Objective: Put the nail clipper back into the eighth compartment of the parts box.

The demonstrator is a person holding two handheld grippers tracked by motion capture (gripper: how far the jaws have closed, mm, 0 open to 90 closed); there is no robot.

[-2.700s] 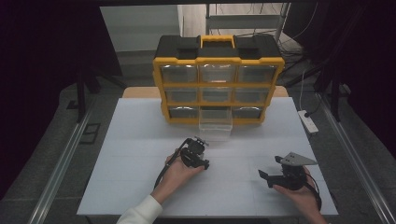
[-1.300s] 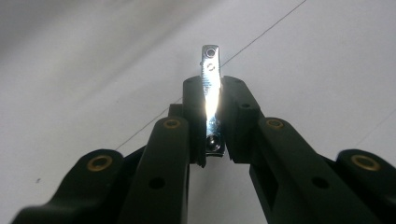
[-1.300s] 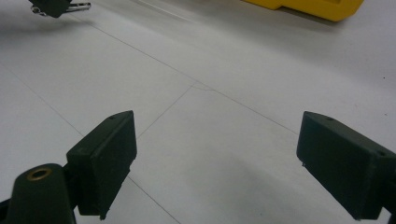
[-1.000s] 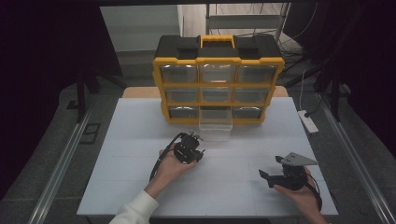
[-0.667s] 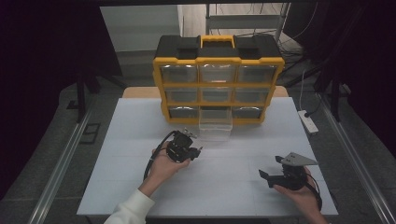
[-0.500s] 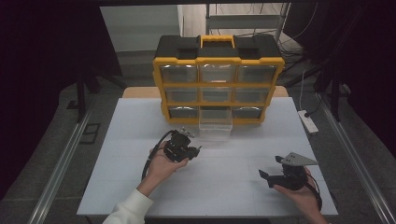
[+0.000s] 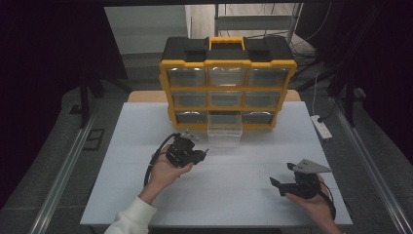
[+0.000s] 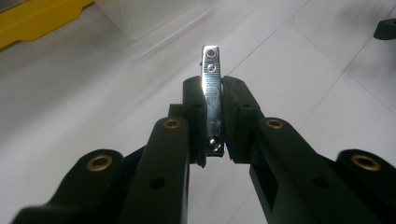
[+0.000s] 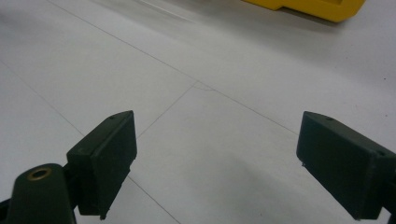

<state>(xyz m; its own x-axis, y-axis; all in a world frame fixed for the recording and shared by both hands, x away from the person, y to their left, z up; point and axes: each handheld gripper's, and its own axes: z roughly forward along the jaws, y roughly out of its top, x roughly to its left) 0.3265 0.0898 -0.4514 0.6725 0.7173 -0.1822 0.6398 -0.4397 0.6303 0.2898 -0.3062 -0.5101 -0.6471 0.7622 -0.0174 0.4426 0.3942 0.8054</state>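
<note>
My left gripper (image 7: pixel 200 153) (image 8: pixel 213 119) is shut on a small flat metal strip (image 8: pixel 211 81) with two holes near its tip, which sticks out past the pads. It hovers above the white table, just left of the clear drawer (image 7: pixel 224 135) pulled out of the yellow organizer (image 7: pixel 227 83). In the high view the strip (image 7: pixel 204 151) shows as a pale sliver at the jaws. My right gripper (image 7: pixel 276 184) (image 9: pixel 217 163) stands open near the front right of the table, with nothing between its fingers.
The yellow and black organizer holds several clear drawers and stands at the back of the white table (image 7: pixel 146 146). A white power strip (image 7: pixel 322 126) lies off the table's right edge. Metal rails run along both sides.
My left gripper has lifted and moved away from me and to the left, toward the pulled-out drawer, still holding the metal strip. The right gripper has stayed put.
</note>
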